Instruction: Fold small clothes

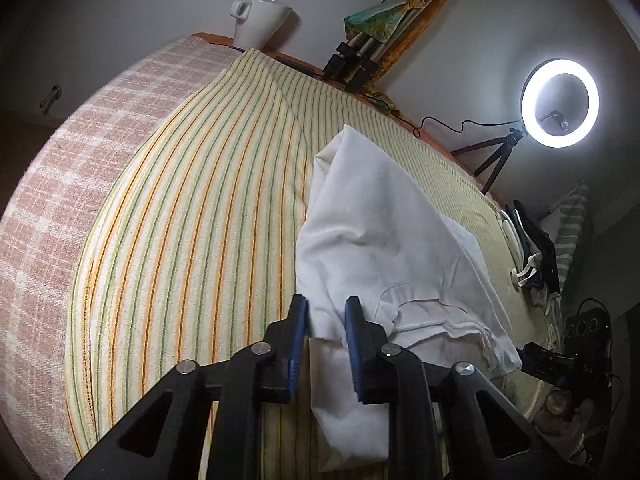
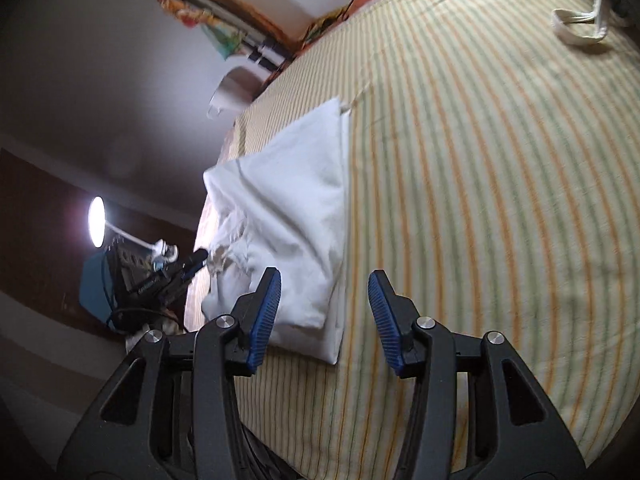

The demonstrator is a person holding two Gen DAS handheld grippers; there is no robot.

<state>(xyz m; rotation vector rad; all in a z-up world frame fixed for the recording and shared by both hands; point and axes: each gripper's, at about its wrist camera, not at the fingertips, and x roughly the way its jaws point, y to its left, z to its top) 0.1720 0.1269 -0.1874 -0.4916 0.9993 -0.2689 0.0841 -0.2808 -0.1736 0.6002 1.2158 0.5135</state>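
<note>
Bed covered by a yellow sheet with thin green and orange stripes; a pink checked blanket shows along its edge, at the left of the left wrist view.

White garment lies partly folded on the striped sheet, near one long edge of the bed. In the right wrist view the same garment is a flat-sided bundle with a crumpled end towards the bed's edge.

Left gripper: jaws narrow, a fold of the white garment between the blue pads; whether the pads press it cannot be told.

Right gripper: jaws moderately wide, nothing between them; one finger over the near end of the garment, the other over bare sheet.

Far edge of the bed: white mug, folded tripod legs, patterned cloth beside them. Lit ring light on a small tripod at the corner, cable trailing. Pile of other clothes at the sheet's edge. Plain pale wall behind.
</note>
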